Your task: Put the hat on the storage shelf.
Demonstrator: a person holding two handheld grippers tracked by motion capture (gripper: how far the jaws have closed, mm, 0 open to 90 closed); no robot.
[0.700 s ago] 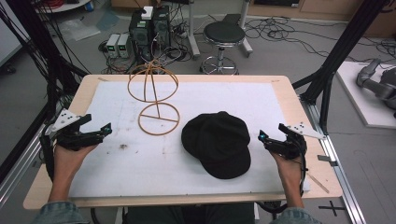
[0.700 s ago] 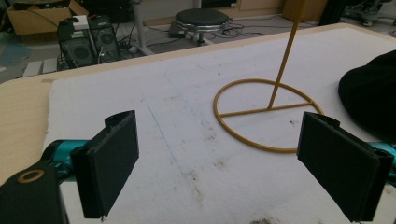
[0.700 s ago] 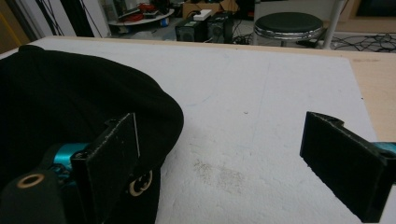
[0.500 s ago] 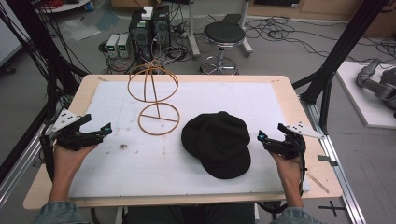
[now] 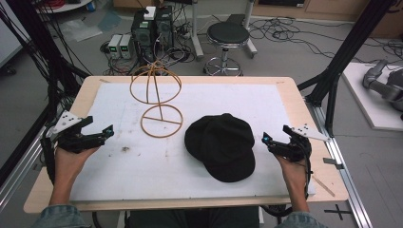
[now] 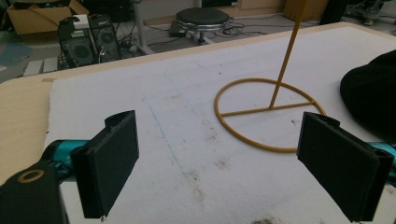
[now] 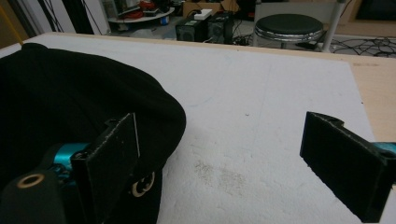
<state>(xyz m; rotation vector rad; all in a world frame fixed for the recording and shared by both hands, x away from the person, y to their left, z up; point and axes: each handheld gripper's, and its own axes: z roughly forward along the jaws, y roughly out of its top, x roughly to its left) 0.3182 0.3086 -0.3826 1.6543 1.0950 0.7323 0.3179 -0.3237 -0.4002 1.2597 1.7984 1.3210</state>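
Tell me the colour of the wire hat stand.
The wire hat stand is yellow-gold all over, ring base and dome alike; the high view shows it best.

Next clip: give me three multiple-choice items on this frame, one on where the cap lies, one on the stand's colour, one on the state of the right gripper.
1. Where does the black cap lie?
A. On the white mat, right of the wire stand's base ring
B. On top of the wire stand
C. On the stool

2. What colour is the wire hat stand?
A. Blue
B. Yellow-gold
C. White

3. How is the right gripper?
A. Shut on the cap
B. Shut on nothing
C. Open, holding nothing

Answers:
1 A: the high view shows the cap flat on the white mat, beside the ring and apart from it.
2 B: hoops, post and base ring are all yellow-gold.
3 C: the right gripper view shows its fingers wide apart with bare mat between them, the cap just beside.
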